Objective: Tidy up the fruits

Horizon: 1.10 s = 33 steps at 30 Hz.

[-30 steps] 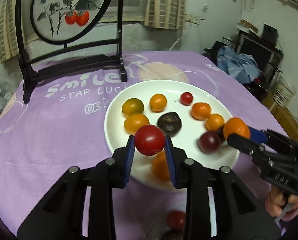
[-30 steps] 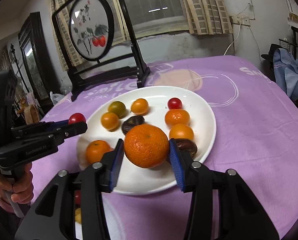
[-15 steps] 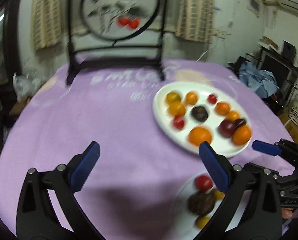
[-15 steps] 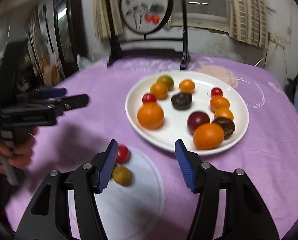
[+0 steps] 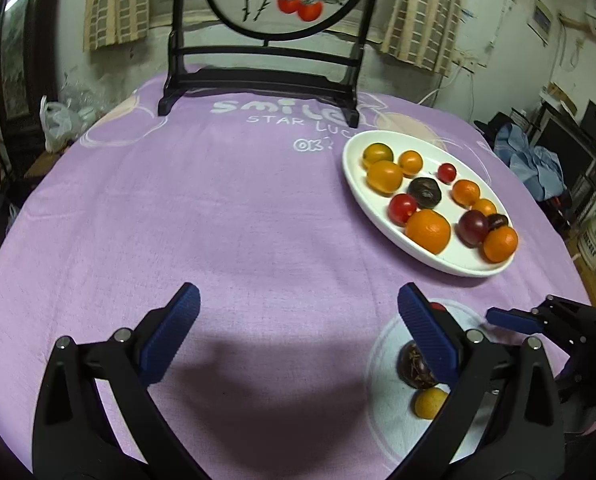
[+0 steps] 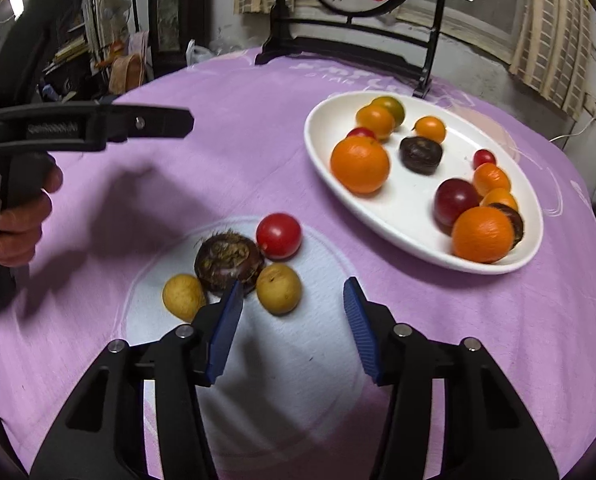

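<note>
Purple tablecloth (image 5: 226,208) spread beneath both tools. White plate (image 6: 394,216) of fruit ahead-right of right gripper (image 6: 294,322), jaws apart, holding nothing. White circle (image 6: 298,360) printed on cloth directly under those jaws. Left gripper (image 5: 298,332) jaws wide apart, empty, over bare cloth. Brown fruit (image 6: 229,261) just ahead of right gripper's left jaw; red tomato (image 6: 279,236) beyond, touching it; yellow fruits (image 6: 279,289) either side.

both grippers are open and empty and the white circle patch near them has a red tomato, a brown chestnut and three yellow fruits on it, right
Not quite: the white circular patch on the purple cloth holds two small yellow fruits, not three, as the right wrist view shows. The round red tomato and rough brown chestnut are there, and the left gripper and right gripper are open and empty.
</note>
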Motion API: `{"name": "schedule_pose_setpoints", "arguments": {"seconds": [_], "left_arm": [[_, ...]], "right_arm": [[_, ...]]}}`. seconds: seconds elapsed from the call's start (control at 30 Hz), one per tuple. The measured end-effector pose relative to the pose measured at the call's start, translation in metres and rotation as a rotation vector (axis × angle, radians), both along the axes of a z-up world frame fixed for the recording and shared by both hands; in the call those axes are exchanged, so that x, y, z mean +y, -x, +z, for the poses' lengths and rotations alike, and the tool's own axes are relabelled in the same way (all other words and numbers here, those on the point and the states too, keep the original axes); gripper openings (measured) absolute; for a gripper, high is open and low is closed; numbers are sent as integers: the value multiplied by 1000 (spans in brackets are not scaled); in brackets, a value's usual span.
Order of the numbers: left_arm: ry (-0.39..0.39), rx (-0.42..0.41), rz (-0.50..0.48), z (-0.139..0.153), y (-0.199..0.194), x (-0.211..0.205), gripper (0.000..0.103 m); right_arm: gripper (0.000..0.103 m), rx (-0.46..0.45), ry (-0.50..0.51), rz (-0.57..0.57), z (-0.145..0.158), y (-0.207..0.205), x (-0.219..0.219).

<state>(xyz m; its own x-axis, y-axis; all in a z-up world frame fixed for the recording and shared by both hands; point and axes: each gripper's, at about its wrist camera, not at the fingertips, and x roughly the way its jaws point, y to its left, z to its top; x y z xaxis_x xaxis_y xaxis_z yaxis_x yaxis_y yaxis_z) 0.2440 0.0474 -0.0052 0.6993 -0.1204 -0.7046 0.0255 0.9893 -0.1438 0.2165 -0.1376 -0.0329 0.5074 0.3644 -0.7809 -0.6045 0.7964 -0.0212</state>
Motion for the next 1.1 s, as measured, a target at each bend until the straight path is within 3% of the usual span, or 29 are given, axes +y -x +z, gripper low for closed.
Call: {"name": "schedule_pose_setpoints", "arguments": {"seconds": [0.43, 0.67, 0.8, 0.87, 0.93, 1.1], "left_arm": [[3, -2, -12, 1, 2, 1, 101], [-21, -13, -12, 2, 6, -1, 101], [-24, -14, -25, 4, 9, -2, 101], [-16, 10, -99, 2, 12, -7, 100], [-9, 48, -252, -1, 19, -21, 97], [-67, 72, -474, -9, 42, -58, 64]], "right_arm": [[48, -9, -3, 28, -7, 0, 7], [26, 2, -5, 37, -10, -1, 9], [26, -14, -92, -17, 7, -4, -6], [26, -23, -149, -50, 17, -6, -16], [26, -37, -188, -89, 25, -8, -28], [26, -21, -203, -132, 24, -14, -36]]}}
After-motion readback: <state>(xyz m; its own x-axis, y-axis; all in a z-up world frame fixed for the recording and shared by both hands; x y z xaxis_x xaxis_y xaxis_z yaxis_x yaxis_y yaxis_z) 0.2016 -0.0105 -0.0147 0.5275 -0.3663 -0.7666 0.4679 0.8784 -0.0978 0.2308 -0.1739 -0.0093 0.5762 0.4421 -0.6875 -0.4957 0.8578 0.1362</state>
